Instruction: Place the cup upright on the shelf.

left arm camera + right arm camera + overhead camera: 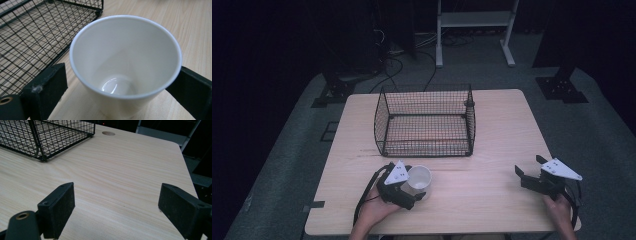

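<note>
- White cup [125, 65] sits lower centre of the worktop [492, 140], between the left gripper [404, 187] jaws, apparently touching one.
- Looks light, thin-walled, crushable; grip gently mid-wall.
- Right gripper [117, 210] wide open, empty.

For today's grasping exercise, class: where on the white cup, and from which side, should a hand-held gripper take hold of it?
Grip the white cup across its upper wall just below the rim, jaws on opposite sides, coming from the person's edge of the table. It stands upright and open, its round wall widens upward, and the wire basket sits behind it. The left hand-held gripper already straddles it this way.
</note>
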### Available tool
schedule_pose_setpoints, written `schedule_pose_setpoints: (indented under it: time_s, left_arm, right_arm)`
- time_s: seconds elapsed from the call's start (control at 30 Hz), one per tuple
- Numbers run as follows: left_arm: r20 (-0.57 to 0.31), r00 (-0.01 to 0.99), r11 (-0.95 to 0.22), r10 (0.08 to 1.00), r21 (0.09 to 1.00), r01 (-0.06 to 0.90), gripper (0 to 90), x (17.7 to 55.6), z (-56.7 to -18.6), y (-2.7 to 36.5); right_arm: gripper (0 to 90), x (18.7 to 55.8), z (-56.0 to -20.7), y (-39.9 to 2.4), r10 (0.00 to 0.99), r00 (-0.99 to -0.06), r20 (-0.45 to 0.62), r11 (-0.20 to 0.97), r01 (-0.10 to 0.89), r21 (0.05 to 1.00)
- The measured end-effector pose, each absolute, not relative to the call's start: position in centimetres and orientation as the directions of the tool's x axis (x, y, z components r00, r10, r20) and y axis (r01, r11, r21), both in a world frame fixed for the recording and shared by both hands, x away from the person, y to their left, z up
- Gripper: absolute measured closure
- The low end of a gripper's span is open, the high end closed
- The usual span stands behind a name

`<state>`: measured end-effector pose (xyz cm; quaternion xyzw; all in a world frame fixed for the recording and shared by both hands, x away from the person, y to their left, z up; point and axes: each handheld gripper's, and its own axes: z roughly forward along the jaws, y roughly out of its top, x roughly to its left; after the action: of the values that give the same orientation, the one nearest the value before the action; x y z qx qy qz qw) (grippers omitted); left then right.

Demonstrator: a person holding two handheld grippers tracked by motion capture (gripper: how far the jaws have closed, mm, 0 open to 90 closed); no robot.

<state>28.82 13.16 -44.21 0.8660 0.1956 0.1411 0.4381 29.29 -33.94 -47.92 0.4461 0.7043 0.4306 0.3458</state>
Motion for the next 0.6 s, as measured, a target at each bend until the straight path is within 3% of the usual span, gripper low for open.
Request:
schedule_pose_setpoints:
  time_s: [0.2, 0.37, 0.6]
  left_arm:
    - [0.038, 0.898, -0.556, 0.438, 0.797, 0.237, 8.1, 29.4, -44.2, 12.8]
    - [0.041, 0.909, -0.568, 0.414, 0.792, 0.223, 19.0, 29.5, -44.1, 12.5]
    - [0.065, 0.915, -0.581, 0.397, 0.790, 0.196, 20.4, 29.5, -43.8, 12.2]
  right_arm:
    - [13.0, 29.3, -47.9, -33.9, 0.926, -0.363, -0.103, 0.231, 0.330, 0.915]
    - [13.0, 29.3, -47.9, -34.0, 0.926, -0.363, -0.103, 0.231, 0.330, 0.915]
    - [13.0, 29.3, -47.9, -33.9, 0.926, -0.363, -0.105, 0.232, 0.328, 0.916]
